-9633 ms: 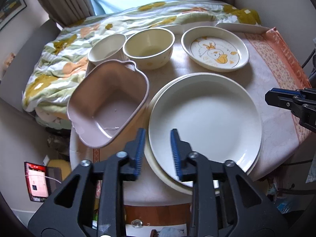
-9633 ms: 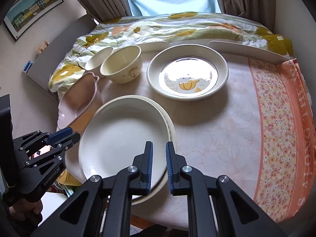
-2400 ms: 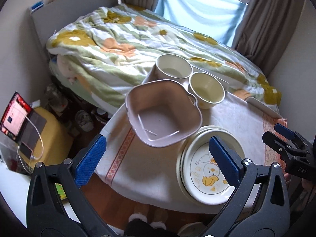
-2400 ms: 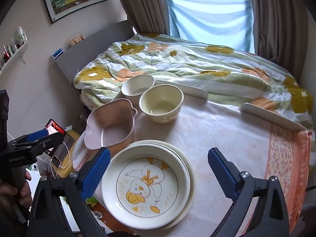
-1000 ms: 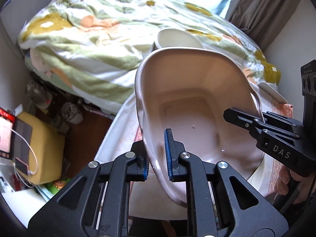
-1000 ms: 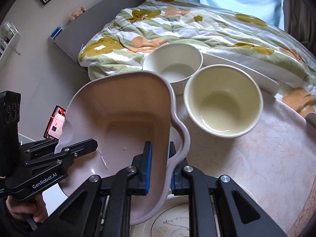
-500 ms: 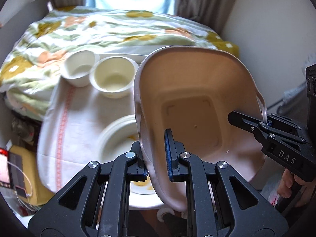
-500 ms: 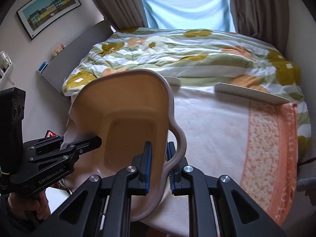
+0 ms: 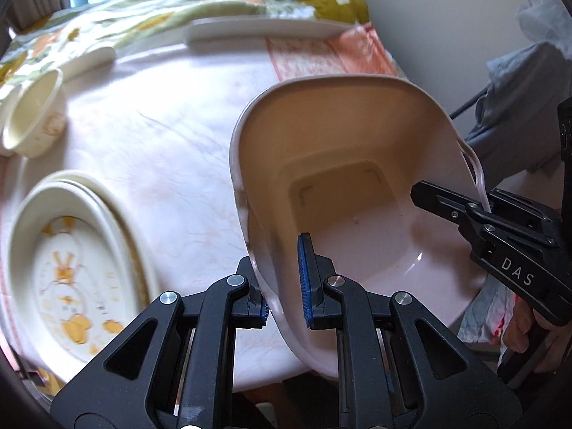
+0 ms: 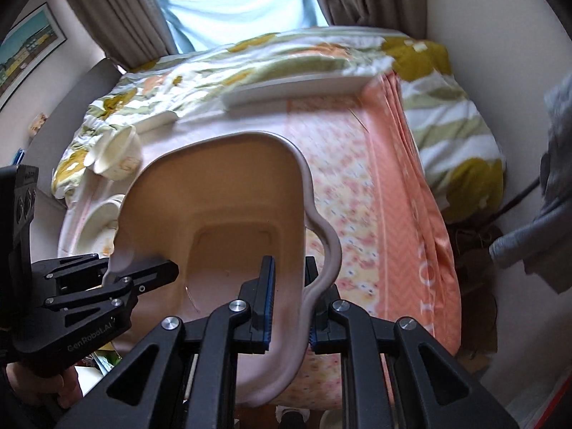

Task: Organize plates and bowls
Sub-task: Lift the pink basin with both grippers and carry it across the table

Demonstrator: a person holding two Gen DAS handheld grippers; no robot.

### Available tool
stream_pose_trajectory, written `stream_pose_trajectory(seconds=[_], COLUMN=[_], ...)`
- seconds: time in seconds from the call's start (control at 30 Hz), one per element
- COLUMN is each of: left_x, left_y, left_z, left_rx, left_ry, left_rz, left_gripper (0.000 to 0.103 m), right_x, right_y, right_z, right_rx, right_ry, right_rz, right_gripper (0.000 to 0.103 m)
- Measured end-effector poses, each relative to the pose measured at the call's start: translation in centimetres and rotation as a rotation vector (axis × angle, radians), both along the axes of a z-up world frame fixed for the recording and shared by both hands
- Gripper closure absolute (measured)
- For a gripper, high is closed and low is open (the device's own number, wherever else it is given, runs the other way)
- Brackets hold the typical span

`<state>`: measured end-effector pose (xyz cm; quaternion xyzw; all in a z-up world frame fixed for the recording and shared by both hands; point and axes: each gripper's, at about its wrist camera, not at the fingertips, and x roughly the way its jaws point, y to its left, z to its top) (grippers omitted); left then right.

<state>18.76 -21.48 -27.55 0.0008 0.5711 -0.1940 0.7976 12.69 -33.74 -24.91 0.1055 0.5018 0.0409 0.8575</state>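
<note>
Since a second ago the pink dish (image 9: 343,193) has travelled across the desk (image 9: 171,136): it then hung over the two bowls at the bed side, and now it hangs above the orange-patterned end of the tablecloth (image 10: 389,214), well apart from them.

Going left to right in the left wrist view: a cream bowl (image 9: 34,114) sits at the far left edge, with the stack of plates (image 9: 71,268) nearer, the duck plate on top. Bare cloth follows, then the dish, tilted and clear of the desk. The left gripper (image 9: 284,286) is clamped on its near-left rim, pads together on the wall. The right gripper (image 10: 289,300) is clamped the same way on the opposite rim beside the wavy handle.

The dish is wide and held only by two thin pinches on a smooth sloping wall. If the two hands drift apart or rotate unevenly, I judge the rim could slip out of one gripper and the dish would swing or drop. It also hangs close to the desk's right edge, so setting it down too far over could let it tip off toward the floor.
</note>
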Motion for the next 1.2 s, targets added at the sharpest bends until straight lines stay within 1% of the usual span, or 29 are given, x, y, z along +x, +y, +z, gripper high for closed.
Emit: stream_pose_trajectory(seconds=[0.1, 0.17, 0.23, 0.3, 0.43, 0.63, 0.67, 0.7, 0.73, 0.77, 0.8, 0.83, 0.87, 0.9, 0.93, 0.97, 1.0, 1.03, 1.1, 1.17, 1.2], left_x=[0.4, 0.5, 1.1, 1.4, 1.8, 2.0, 2.0, 2.0, 2.1, 2.3, 2.3, 2.3, 2.5, 2.6, 2.8, 2.9, 3.0, 3.0, 2.8, 2.5, 2.2], left_y=[-0.7, -1.1, -0.7, -0.9, -0.9, -0.8, -0.9, -0.9, -1.0, -1.1, -1.1, -0.9, -0.8, -0.7, -0.6, -0.5, -0.3, -0.1, 0.3, 0.9, 1.2], left_z=[-2.1, -2.9, -3.4, -3.4, -3.4, -3.1, -3.1, -3.0, -2.9, -2.9, -2.6, -2.1, -1.8, -1.5, -1.3, -1.0, -0.6, -0.2, 0.9, 2.1, 2.9], left_rx=[0.009, 0.02, 0.023, 0.024, 0.037, 0.055, 0.057, 0.059, 0.063, 0.066, 0.062, 0.054, 0.046, 0.037, 0.035, 0.036, 0.037, 0.039, 0.045, 0.052, 0.055], left_ry=[0.023, 0.022, 0.025, 0.019, 0.01, 0.009, 0.011, 0.012, 0.007, -0.003, -0.02, -0.041, -0.048, -0.049, -0.049, -0.052, -0.059, -0.067, -0.085, -0.105, -0.117], left_rz=[0.001, 0.003, 0.008, 0.012, 0.009, 0.011, 0.01, 0.008, 0.01, 0.015, 0.023, 0.033, 0.038, 0.045, 0.05, 0.055, 0.06, 0.065, 0.081, 0.101, 0.114], left_gripper=[0.091, 0.091, 0.091, 0.091, 0.091, 0.09, 0.086, 0.073, 0.062, 0.037, 0.02, 0.016, 0.015, 0.015, 0.015, 0.015, 0.015, 0.015, 0.015, 0.015, 0.015], right_x=[0.3, 0.2, 0.2, -0.4, -0.3, 0.0, 0.1, 0.1, 0.2, 0.1, 0.0, 0.0, -0.2, -0.3, -0.4, -0.6, -0.8, -0.9, -1.5, -2.0, -2.3], right_y=[-0.8, -1.0, -1.0, -1.3, -1.5, -1.7, -1.7, -1.7, -1.7, -1.6, -1.5, -1.5, -1.5, -1.5, -1.6, -1.7, -1.9, -2.0, -2.1, -2.1, -2.0], right_z=[-2.2, -3.2, -3.8, -4.5, -4.8, -5.1, -5.1, -5.1, -5.1, -5.0, -4.9, -4.8, -4.7, -4.6, -4.6, -4.5, -4.3, -4.2, -3.5, -2.6, -2.0], right_rx=[0.007, 0.012, 0.021, 0.029, 0.032, 0.029, 0.025, 0.02, 0.015, 0.007, -0.004, -0.014, -0.025, -0.033, -0.037, -0.037, -0.034, -0.031, -0.031, -0.042, -0.048], right_ry=[0.029, 0.037, 0.042, 0.036, 0.024, 0.037, 0.039, 0.041, 0.041, 0.041, 0.036, 0.031, 0.025, 0.022, 0.02, 0.021, 0.011, 0.0, -0.033, -0.062, -0.075], right_rz=[-0.009, -0.01, -0.012, -0.013, -0.001, 0.021, 0.025, 0.029, 0.036, 0.044, 0.051, 0.057, 0.066, 0.076, 0.083, 0.088, 0.091, 0.091, 0.092, 0.096, 0.096], right_gripper=[0.089, 0.089, 0.089, 0.089, 0.089, 0.089, 0.089, 0.089, 0.089, 0.089, 0.089, 0.089, 0.089, 0.086, 0.073, 0.063, 0.042, 0.023, 0.008, 0.005, 0.002])
